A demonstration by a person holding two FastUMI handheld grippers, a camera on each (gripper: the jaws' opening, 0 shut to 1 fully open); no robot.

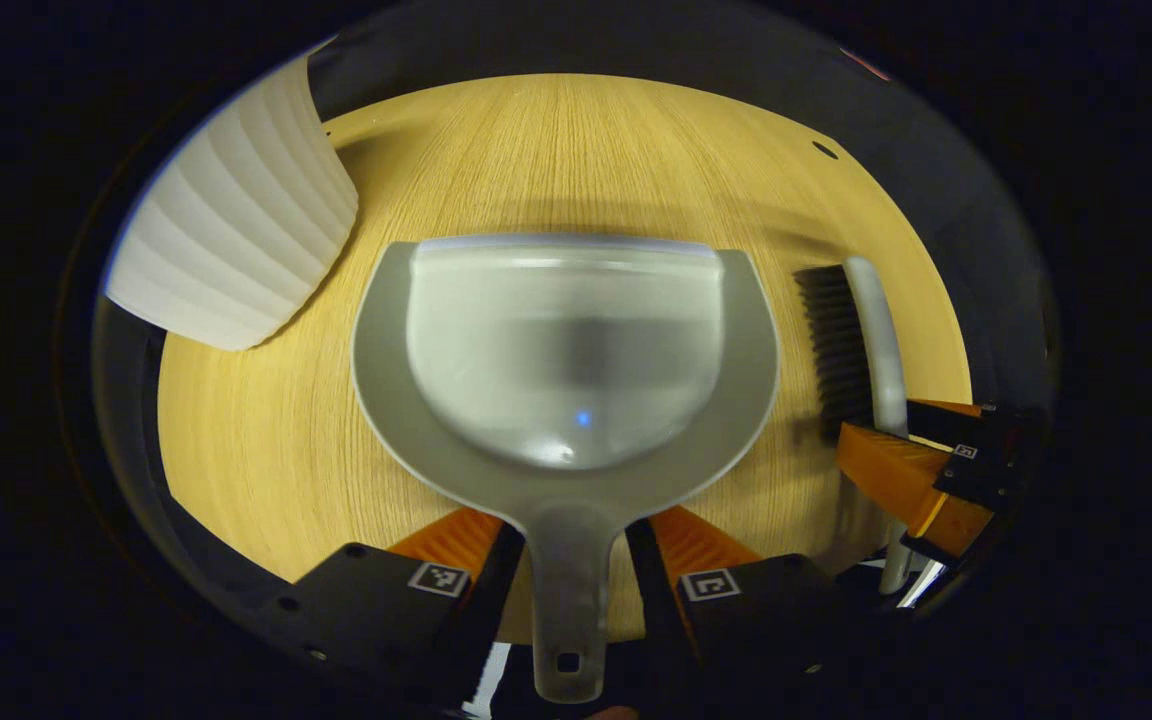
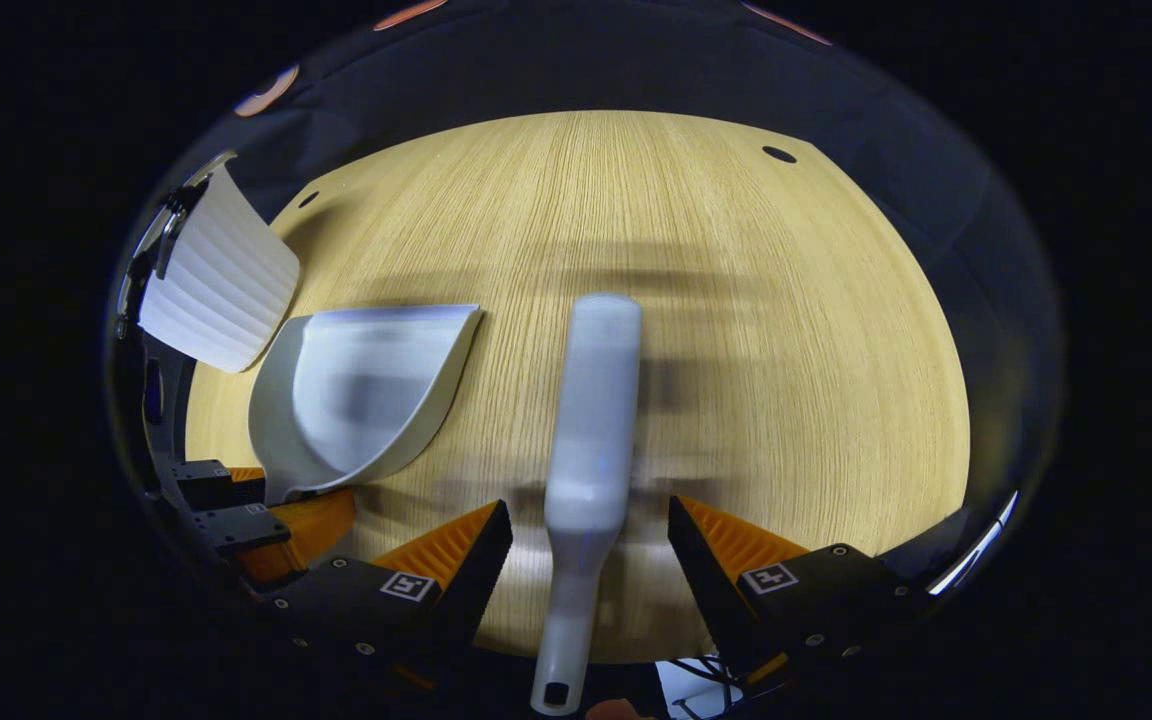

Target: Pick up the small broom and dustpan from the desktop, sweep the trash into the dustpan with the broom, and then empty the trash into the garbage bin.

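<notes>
In the left gripper view, the left gripper [image 1: 568, 575] stands nearest, with its two fingers on each side of the handle of the dustpan [image 1: 566, 380]. The jaws look narrow and very close to the handle, but I cannot tell if both fingers really press on it. The dustpan lies flat on the wooden desktop [image 1: 266, 450], with its open edge pointing away, and its tray looks empty. Just to the right of it lies the small broom [image 1: 856, 340], with its bristles turned toward the dustpan, and the right gripper is around the near end of its handle.

In the right gripper view, the right gripper [image 2: 588, 545] has its fingers wide apart, one on each side of the broom handle, with a clear gap on both sides, so it does not hold the broom yet. Further away, at the far left of the desktop, stands the white ribbed garbage bin [image 1: 236, 220], near the dustpan but apart from it.

I see no trash on the visible part of the desktop. My judgement is that the task is at its very beginning: both tools are still down on the desktop, and lifting, sweeping and emptying into the bin are all left to do
</notes>
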